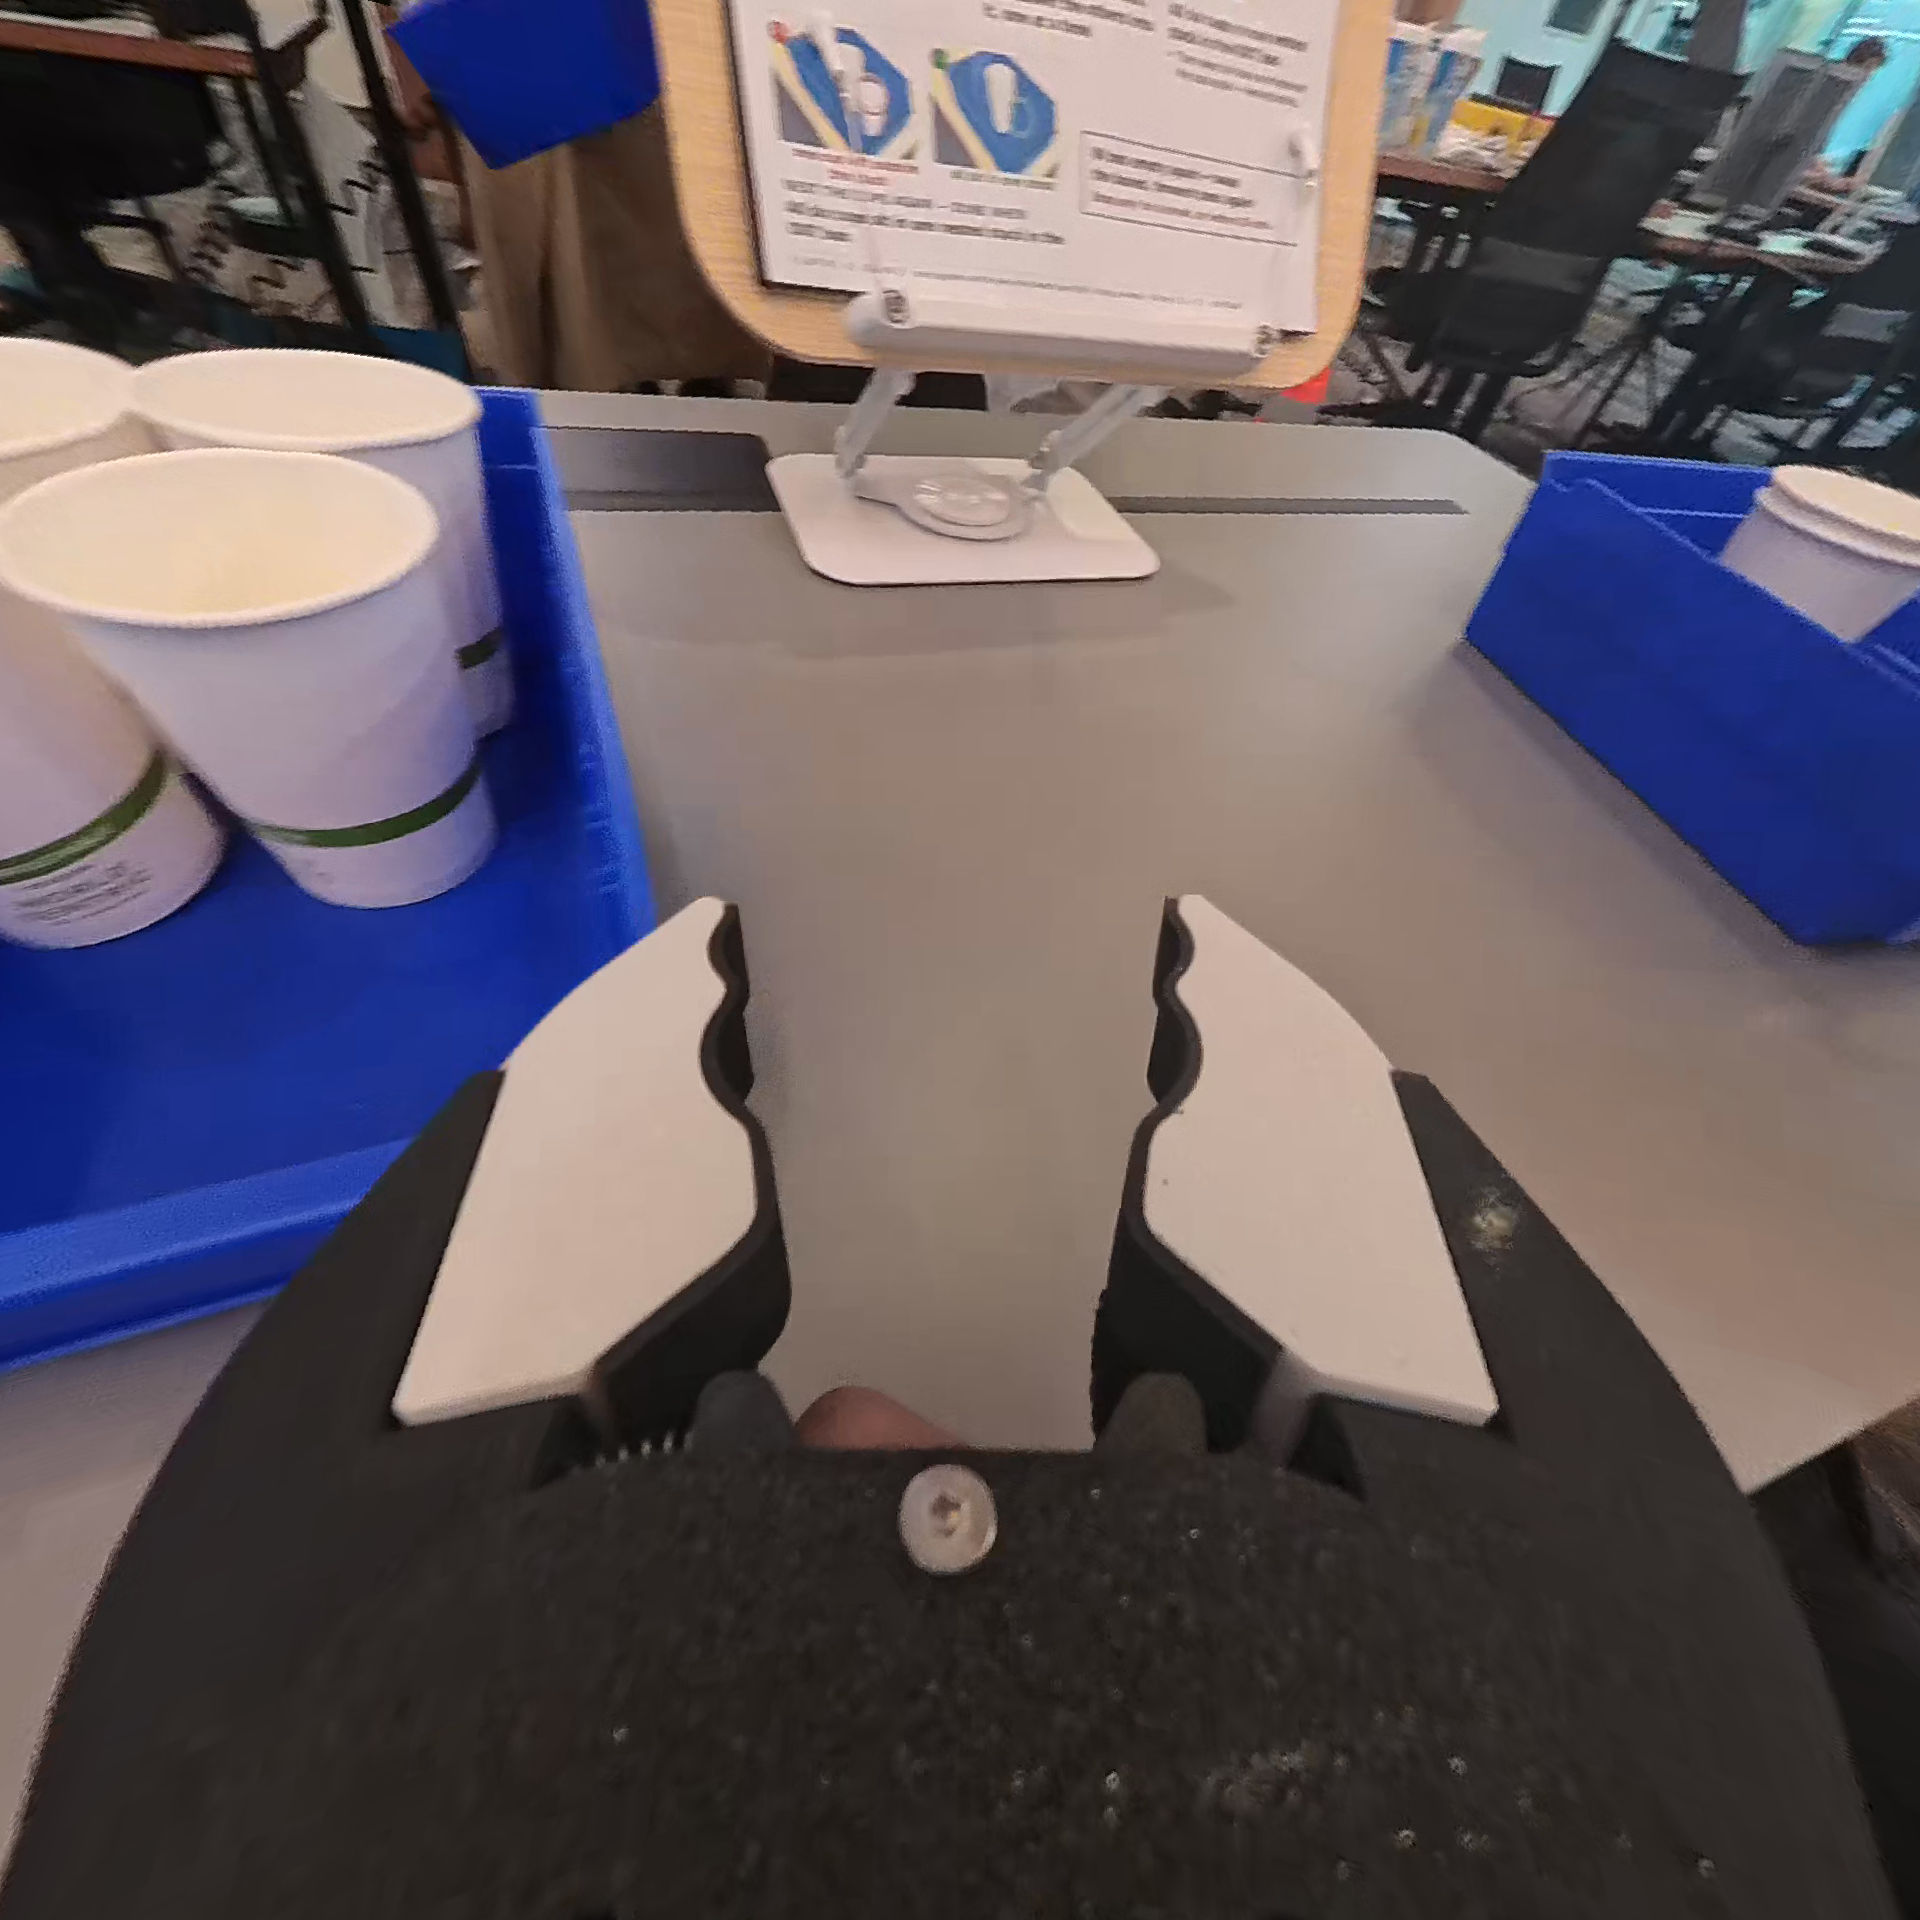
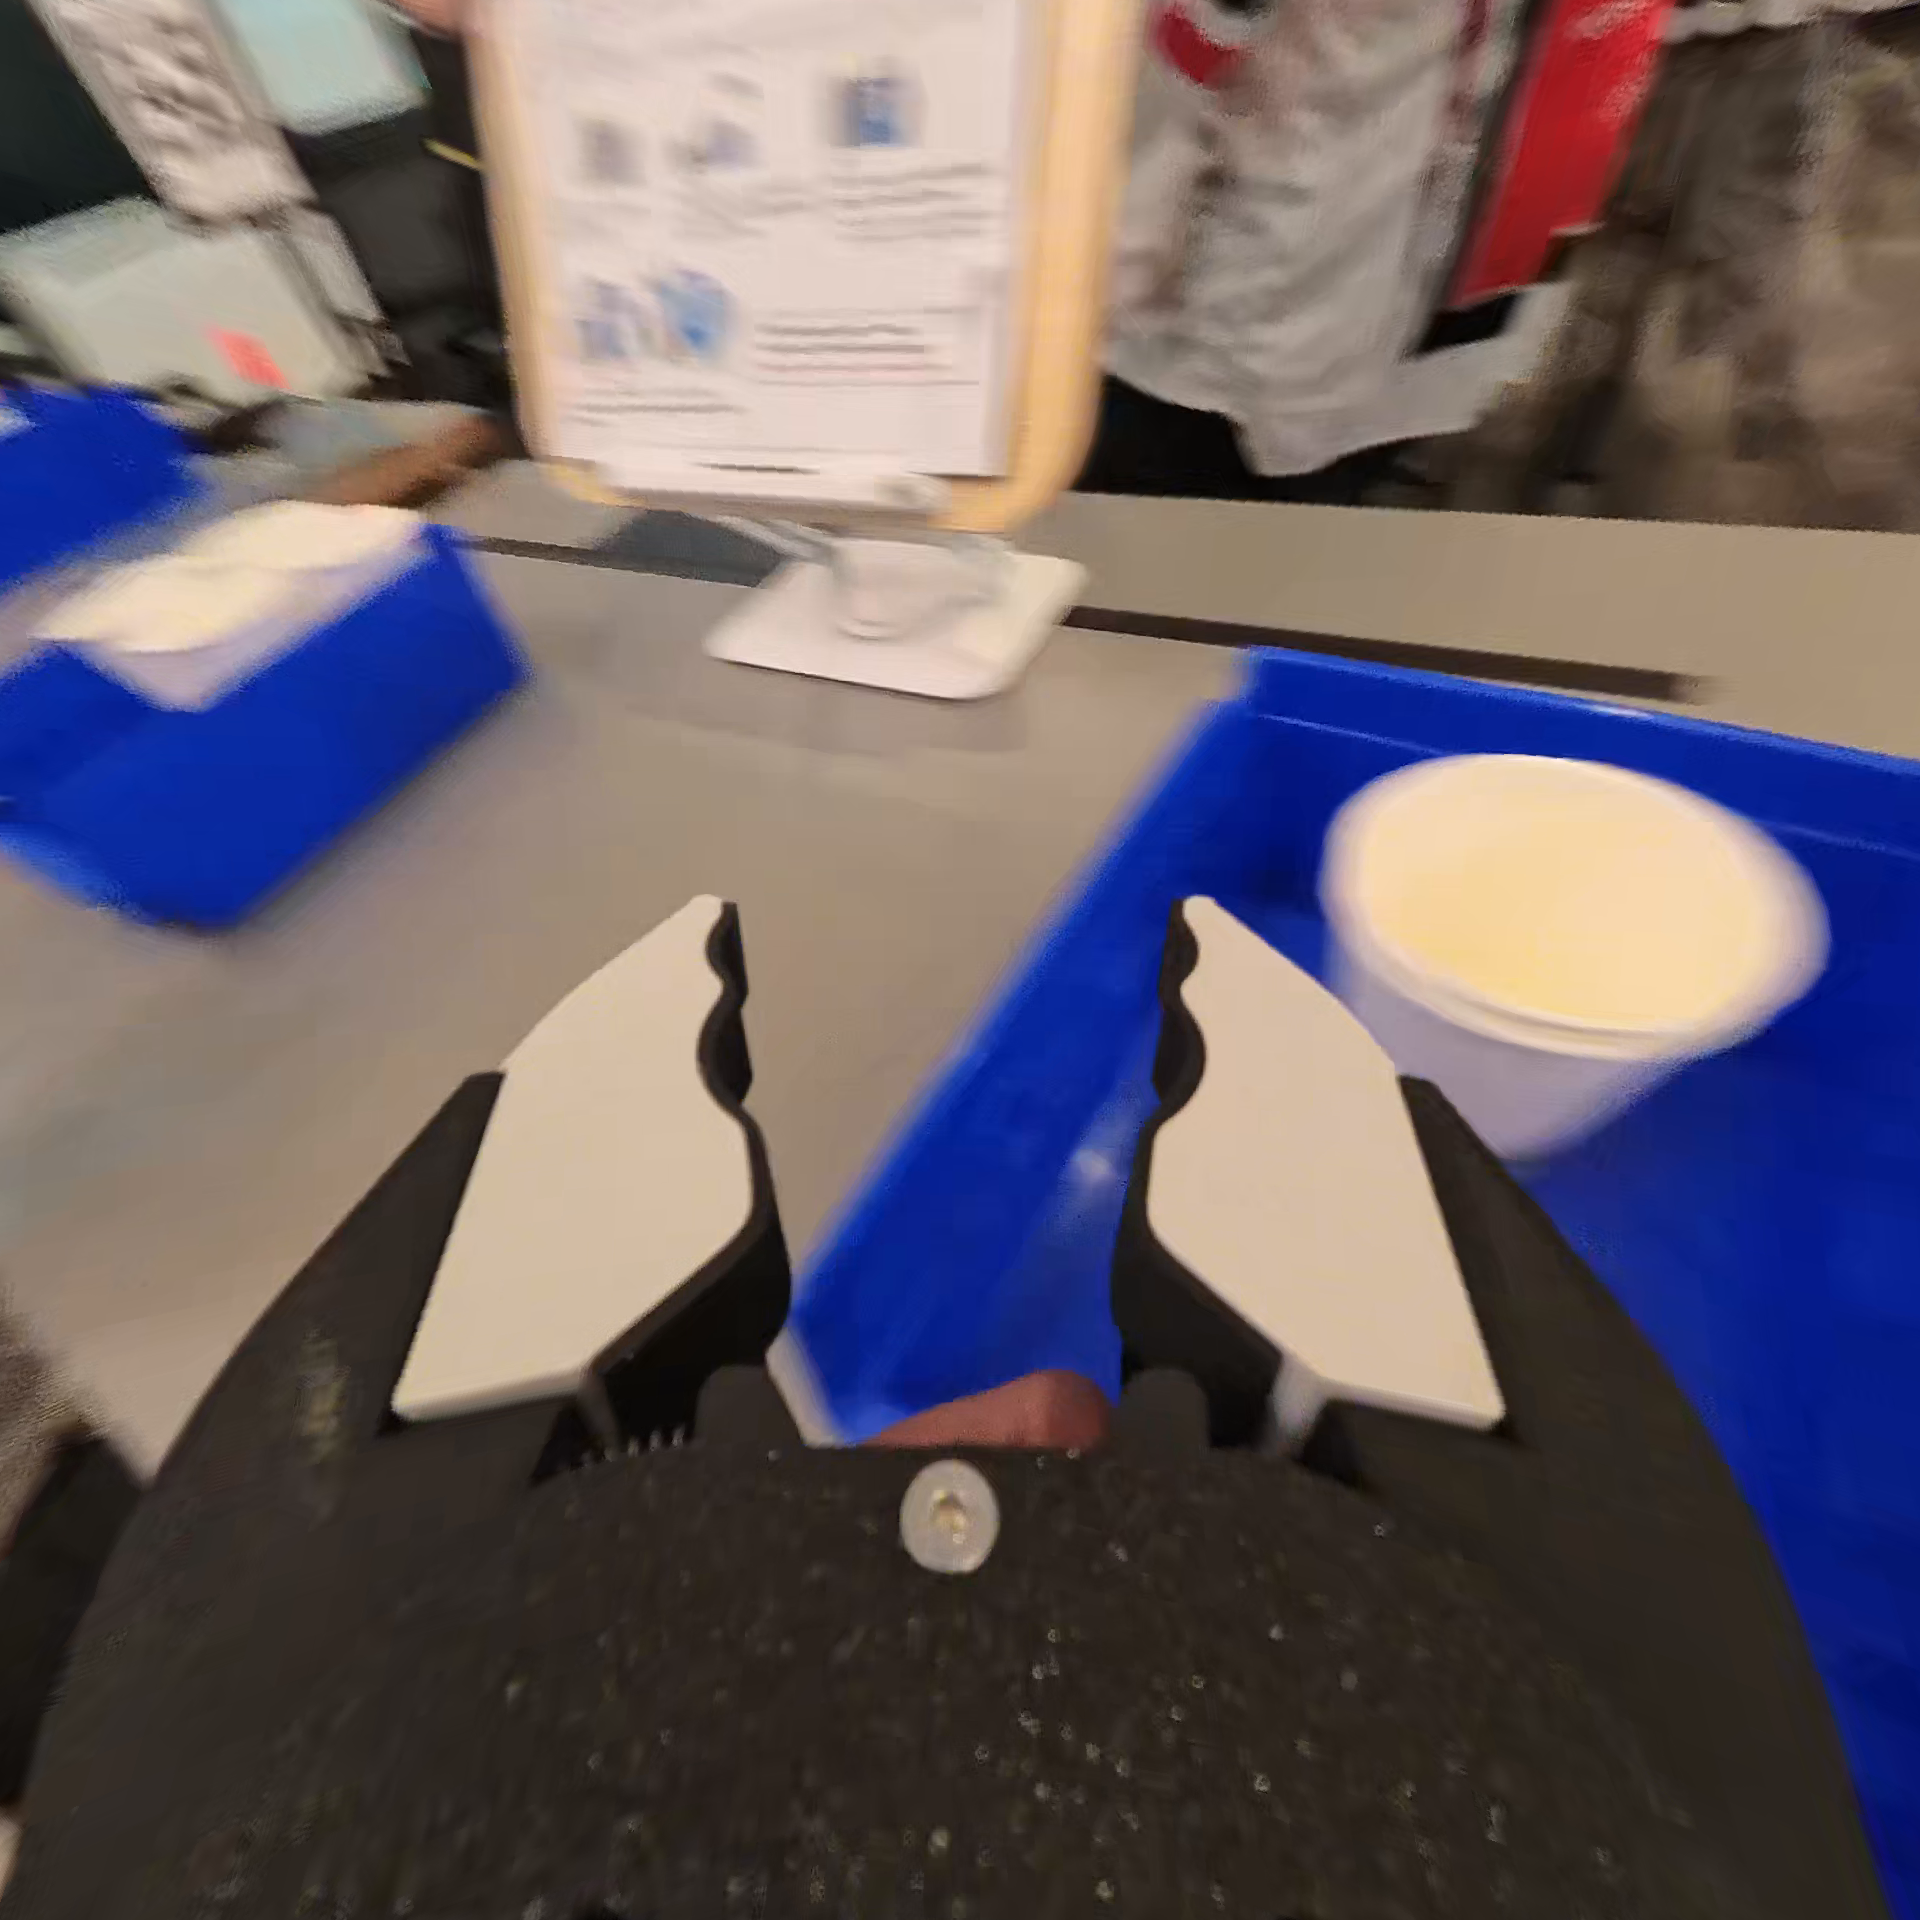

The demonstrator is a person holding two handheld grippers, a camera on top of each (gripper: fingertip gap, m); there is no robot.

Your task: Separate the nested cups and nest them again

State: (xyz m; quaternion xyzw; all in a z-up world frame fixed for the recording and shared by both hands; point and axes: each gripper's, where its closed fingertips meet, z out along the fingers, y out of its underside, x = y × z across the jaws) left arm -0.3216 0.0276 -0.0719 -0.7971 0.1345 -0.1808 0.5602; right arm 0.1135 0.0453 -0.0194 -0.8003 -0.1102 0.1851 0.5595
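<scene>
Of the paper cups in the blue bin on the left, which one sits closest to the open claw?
The front-right cup, whose green band faces the left gripper. The other cups stand behind it or run off the picture's left edge.

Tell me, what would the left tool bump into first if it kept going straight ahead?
Probably the white base of the sign stand; the left tool is open over bare grey table, between the blue bins. Depth is uncertain.

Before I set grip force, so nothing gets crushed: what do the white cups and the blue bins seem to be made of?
The white cups look like thin matte paper: rolled rims, printed green band, so probably easy to crush. The cup in the right bin looks alike, though blurred. The left blue bin looks like corrugated plastic sheet, with fine ribbing on its wall; the right blue bin probably matches.
</scene>
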